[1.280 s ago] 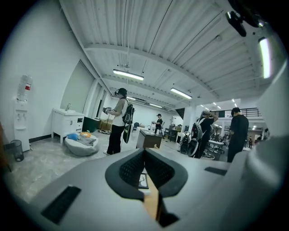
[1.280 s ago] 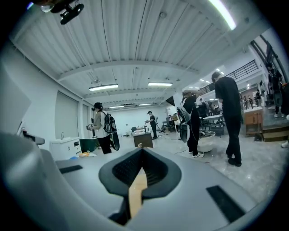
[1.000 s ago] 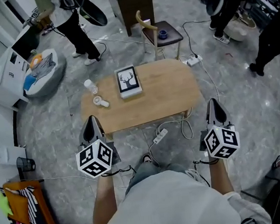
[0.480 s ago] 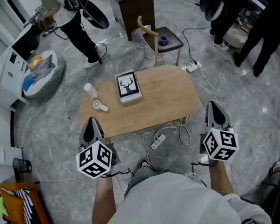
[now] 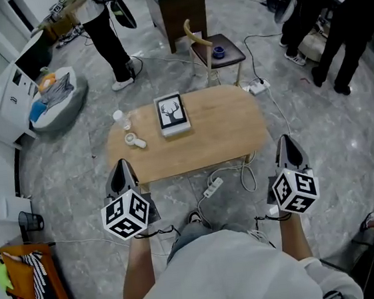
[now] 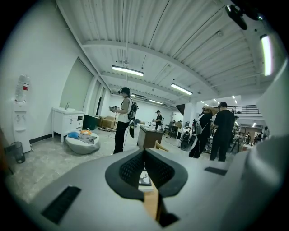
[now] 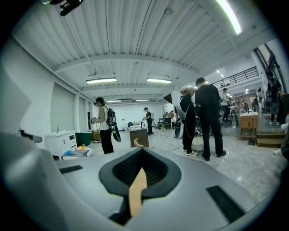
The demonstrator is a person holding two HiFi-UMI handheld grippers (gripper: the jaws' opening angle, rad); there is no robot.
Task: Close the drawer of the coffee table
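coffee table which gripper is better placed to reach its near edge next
Left, probably: the left gripper sits at the near corner of the coffee table, the right gripper clear of its end. Both shut; no drawer shows.

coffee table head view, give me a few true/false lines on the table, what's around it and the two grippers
1. The left gripper and the right gripper are both shut with nothing between their jaws. True.
2. The book with the deer picture lies on the floor. False: it lies on top of the coffee table.
3. A wooden chair stands at the far side of the table from the person. True.
4. The right gripper holds the power strip. False: the strip lies on the floor by the table's near edge, and the gripper is empty.
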